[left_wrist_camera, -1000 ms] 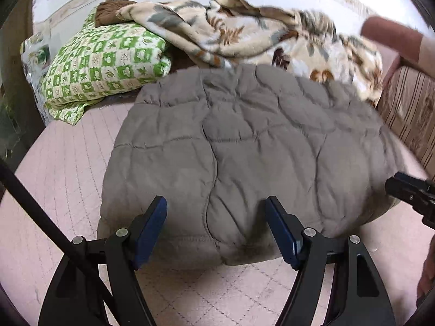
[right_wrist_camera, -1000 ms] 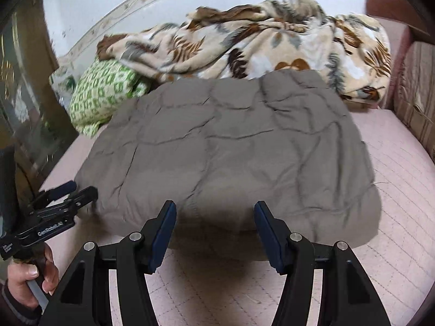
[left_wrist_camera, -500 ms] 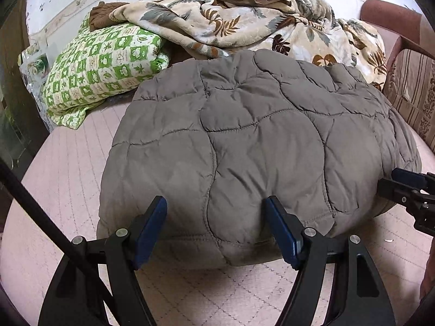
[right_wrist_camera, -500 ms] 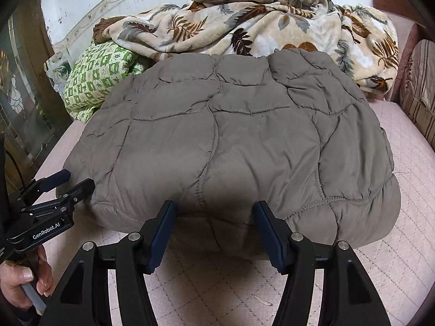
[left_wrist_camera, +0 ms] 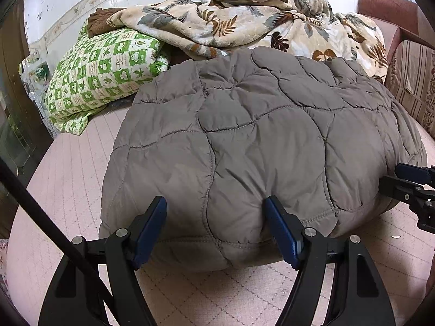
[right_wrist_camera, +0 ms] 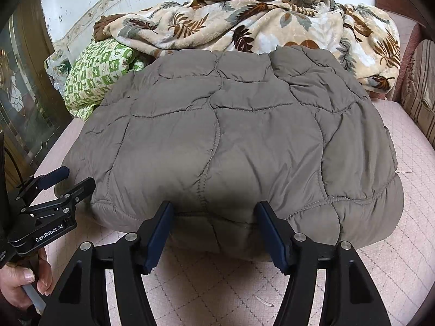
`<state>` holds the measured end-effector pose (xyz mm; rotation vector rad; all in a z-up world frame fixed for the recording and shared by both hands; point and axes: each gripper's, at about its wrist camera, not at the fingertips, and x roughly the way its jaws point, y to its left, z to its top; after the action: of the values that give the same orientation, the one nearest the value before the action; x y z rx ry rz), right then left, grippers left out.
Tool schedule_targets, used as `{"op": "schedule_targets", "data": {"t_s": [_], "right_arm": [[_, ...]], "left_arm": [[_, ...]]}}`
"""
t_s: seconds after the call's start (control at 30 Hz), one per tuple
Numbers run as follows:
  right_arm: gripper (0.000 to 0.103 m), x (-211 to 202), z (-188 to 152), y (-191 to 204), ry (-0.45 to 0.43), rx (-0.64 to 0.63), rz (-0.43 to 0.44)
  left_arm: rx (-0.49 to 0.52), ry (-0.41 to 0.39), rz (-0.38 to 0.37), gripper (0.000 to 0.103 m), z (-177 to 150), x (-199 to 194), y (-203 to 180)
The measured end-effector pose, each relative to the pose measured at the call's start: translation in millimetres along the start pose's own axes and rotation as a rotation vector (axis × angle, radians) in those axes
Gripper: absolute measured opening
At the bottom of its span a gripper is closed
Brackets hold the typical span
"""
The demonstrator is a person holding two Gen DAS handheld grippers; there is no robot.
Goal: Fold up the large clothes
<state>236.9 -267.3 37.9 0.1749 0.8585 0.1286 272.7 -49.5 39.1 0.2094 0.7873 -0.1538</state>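
A grey quilted padded jacket (left_wrist_camera: 258, 146) lies folded in a thick bundle on the pink quilted bed cover (left_wrist_camera: 68, 184); it also shows in the right wrist view (right_wrist_camera: 231, 141). My left gripper (left_wrist_camera: 216, 206) is open, its blue pads straddling the bundle's near edge. My right gripper (right_wrist_camera: 214, 209) is open too, its pads pressed against the near edge further right. Each gripper appears in the other's view, the right one (left_wrist_camera: 407, 182) at the bundle's right end, the left one (right_wrist_camera: 59, 184) at its left end.
A green-and-white checked pillow (left_wrist_camera: 103, 70) lies at the back left. A crumpled leaf-print blanket (left_wrist_camera: 258, 24) is heaped behind the jacket. A striped cushion and sofa arm (left_wrist_camera: 413, 76) stand at the right. A glass door (right_wrist_camera: 21, 103) is at the left.
Both grippers have moved forward and closer to the jacket's near edge, so the bundle fills more of both views. Jaws stay open throughout.
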Motion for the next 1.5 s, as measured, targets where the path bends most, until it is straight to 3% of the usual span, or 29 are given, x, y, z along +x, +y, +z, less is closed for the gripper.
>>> {"op": "schedule_targets", "data": {"t_s": [1.5], "right_arm": [[0.079, 13.4, -1.4, 2.2, 0.026, -0.013, 0.009]], "left_arm": [[0.036, 0.0, 0.037, 0.079, -0.2, 6.1, -5.6]]}}
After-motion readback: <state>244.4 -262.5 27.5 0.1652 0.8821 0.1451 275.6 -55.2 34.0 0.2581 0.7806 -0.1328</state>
